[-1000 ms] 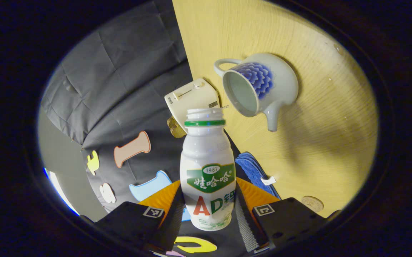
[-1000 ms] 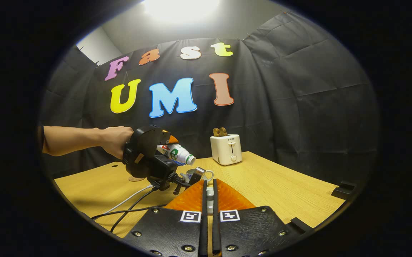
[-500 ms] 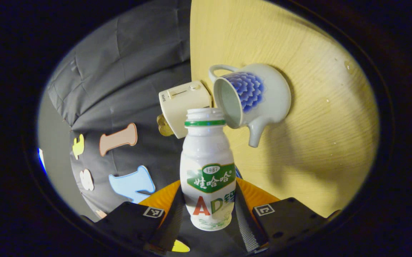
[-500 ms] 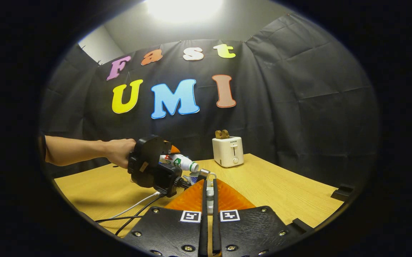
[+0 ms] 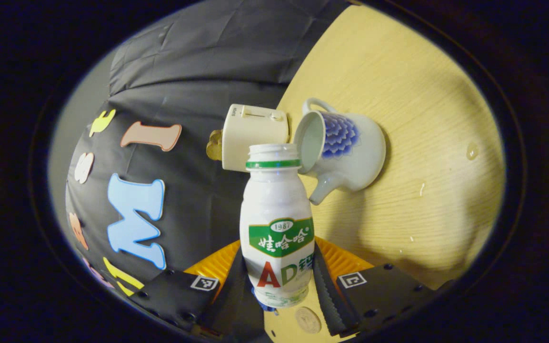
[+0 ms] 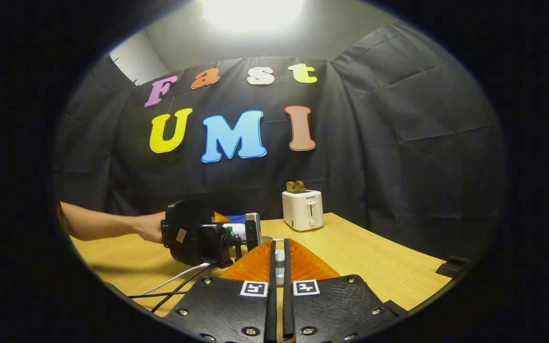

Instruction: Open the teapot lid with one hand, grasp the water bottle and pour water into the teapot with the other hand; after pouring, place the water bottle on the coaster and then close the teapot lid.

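My left gripper [image 5: 277, 245] is shut on a white bottle [image 5: 276, 224] with a green neck ring and no cap. The view is rolled, so the table stands at the right. Just past the bottle's mouth sits the white teapot [image 5: 345, 152] with a blue flower, its top open. A round coaster [image 5: 307, 319] lies under the bottle's base. In the right gripper view, my right gripper [image 6: 278, 244] is shut on the small white teapot lid [image 6: 279, 259]. To its left a hand holds the left gripper [image 6: 193, 233] low over the table with the bottle [image 6: 237, 230] in it.
A white toaster [image 6: 303, 209] stands at the back of the wooden table [image 6: 360, 257], beside the teapot. Water drops [image 5: 472, 151] lie on the table past the teapot. Cables [image 6: 174, 286] trail from the left gripper. A black block [image 6: 450, 266] sits at the right edge.
The left gripper has sunk toward the table and rolled back from its pouring tilt, so the bottle's mouth has left the teapot. The coaster has come into view under the bottle. The right gripper held still.
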`<action>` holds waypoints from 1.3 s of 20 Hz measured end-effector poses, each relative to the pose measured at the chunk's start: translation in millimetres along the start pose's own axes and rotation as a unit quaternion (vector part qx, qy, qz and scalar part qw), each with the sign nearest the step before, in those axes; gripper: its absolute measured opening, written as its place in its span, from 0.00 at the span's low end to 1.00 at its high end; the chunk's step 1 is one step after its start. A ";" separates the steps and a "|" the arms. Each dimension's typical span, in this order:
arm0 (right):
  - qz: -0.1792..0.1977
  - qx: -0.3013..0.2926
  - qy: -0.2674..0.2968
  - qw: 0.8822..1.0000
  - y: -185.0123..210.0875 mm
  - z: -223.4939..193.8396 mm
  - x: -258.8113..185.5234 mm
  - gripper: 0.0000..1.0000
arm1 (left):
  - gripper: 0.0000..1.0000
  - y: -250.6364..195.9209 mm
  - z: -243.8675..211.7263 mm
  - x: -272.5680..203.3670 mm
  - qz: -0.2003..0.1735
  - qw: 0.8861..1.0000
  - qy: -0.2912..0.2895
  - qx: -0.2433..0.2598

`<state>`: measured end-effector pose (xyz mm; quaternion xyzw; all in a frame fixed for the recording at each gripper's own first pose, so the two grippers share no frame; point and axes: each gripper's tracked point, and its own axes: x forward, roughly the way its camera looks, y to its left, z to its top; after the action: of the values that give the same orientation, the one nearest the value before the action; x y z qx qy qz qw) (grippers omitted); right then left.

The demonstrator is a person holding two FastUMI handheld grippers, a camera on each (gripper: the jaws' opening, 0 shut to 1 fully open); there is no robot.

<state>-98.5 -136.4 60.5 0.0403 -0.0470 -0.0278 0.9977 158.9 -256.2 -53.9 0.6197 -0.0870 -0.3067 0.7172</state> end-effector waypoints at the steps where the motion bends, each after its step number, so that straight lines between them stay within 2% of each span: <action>1: 0.002 0.003 -0.003 1.000 0.0 2.4 1.6 0.05 | 0.76 0.6 -1.0 0.5 0.008 1.000 -0.003 -0.018; 4: 0.000 0.004 -0.004 1.000 -6.1 8.9 9.2 0.05 | 0.77 12.4 -2.6 -8.2 0.028 0.993 -0.027 -0.111; 6: -0.002 0.003 -0.002 1.000 -9.4 10.2 18.6 0.05 | 0.77 23.8 -6.8 -22.3 0.040 0.981 -0.046 -0.187; 7: 0.000 0.000 0.003 1.000 -10.0 7.9 25.4 0.05 | 0.82 27.8 -8.1 -28.2 0.048 0.971 -0.055 -0.228; 8: 0.005 -0.002 0.009 1.000 -8.0 4.8 33.7 0.05 | 0.82 30.6 -7.2 -34.6 0.050 0.958 -0.066 -0.273; 9: 0.013 -0.004 0.014 1.000 -3.7 1.8 42.3 0.05 | 0.77 30.5 -6.8 -42.0 0.052 0.944 -0.078 -0.317; 11: 0.028 -0.008 0.021 0.999 4.7 -1.8 63.8 0.05 | 0.77 37.6 -9.0 -57.2 0.062 0.915 -0.100 -0.386; 12: 0.033 -0.013 0.023 0.999 9.2 -2.6 75.5 0.05 | 0.83 41.3 -12.4 -61.3 0.066 0.904 -0.107 -0.410; 14: 0.044 -0.025 0.032 0.998 19.6 -9.4 104.6 0.05 | 0.76 43.2 -18.1 -70.8 0.070 0.878 -0.115 -0.459; 15: 0.048 -0.032 0.048 0.997 23.6 -17.0 117.3 0.05 | 0.82 43.0 -22.1 -73.4 0.070 0.868 -0.117 -0.477; 16: 0.050 -0.038 0.060 0.996 26.2 -24.8 128.6 0.05 | 0.76 42.7 -26.1 -76.0 0.069 0.861 -0.117 -0.490; 19: 0.055 -0.019 0.084 0.995 33.6 -39.8 158.1 0.05 | 0.77 53.7 -40.3 -93.3 0.073 0.841 -0.111 -0.524; 20: 0.055 -0.008 0.086 0.995 35.2 -41.7 168.4 0.05 | 0.80 58.5 -46.9 -97.0 0.080 0.835 -0.111 -0.532; 21: 0.052 -0.004 0.083 0.995 36.4 -41.1 178.1 0.05 | 0.77 64.0 -53.6 -99.5 0.091 0.828 -0.112 -0.542; 23: 0.045 -0.014 0.084 0.995 36.6 -47.7 199.3 0.05 | 0.82 75.8 -68.8 -105.8 0.110 0.814 -0.111 -0.559; 24: 0.045 -0.016 0.087 0.995 38.8 -52.2 209.3 0.05 | 0.82 81.0 -76.6 -108.3 0.119 0.808 -0.109 -0.567; 26: 0.041 -0.023 0.090 0.995 39.9 -58.7 219.1 0.05 | 0.82 85.3 -84.3 -111.8 0.126 0.802 -0.105 -0.575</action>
<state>127.0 -105.1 25.7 0.0176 0.0416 0.0160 0.9988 140.7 -120.8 36.7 0.0412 -0.0466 -0.2704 0.9607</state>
